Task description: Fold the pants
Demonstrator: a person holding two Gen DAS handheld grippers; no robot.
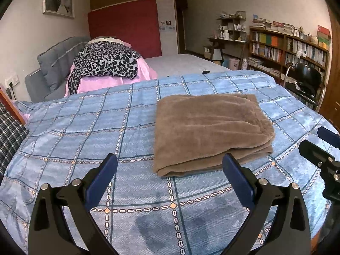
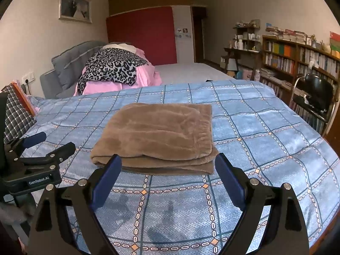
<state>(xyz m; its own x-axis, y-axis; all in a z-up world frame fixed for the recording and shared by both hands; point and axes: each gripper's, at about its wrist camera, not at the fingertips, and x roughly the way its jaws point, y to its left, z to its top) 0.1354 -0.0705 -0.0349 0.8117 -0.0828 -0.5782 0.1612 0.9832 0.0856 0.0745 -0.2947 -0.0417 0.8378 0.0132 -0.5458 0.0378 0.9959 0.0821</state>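
On the blue checked blanket lie the brown pants, folded into a neat, thick stack near the middle of the bed. They sit flat so the layers do not slide apart. Close by, the left gripper hangs above the blanket with its blue fingers spread wide, holding nothing. Beside it, the right gripper is also wide open and empty, pointing at the near edge of the pants. I think the folding is about done. A spotted cloth sits on pink bedding far behind.
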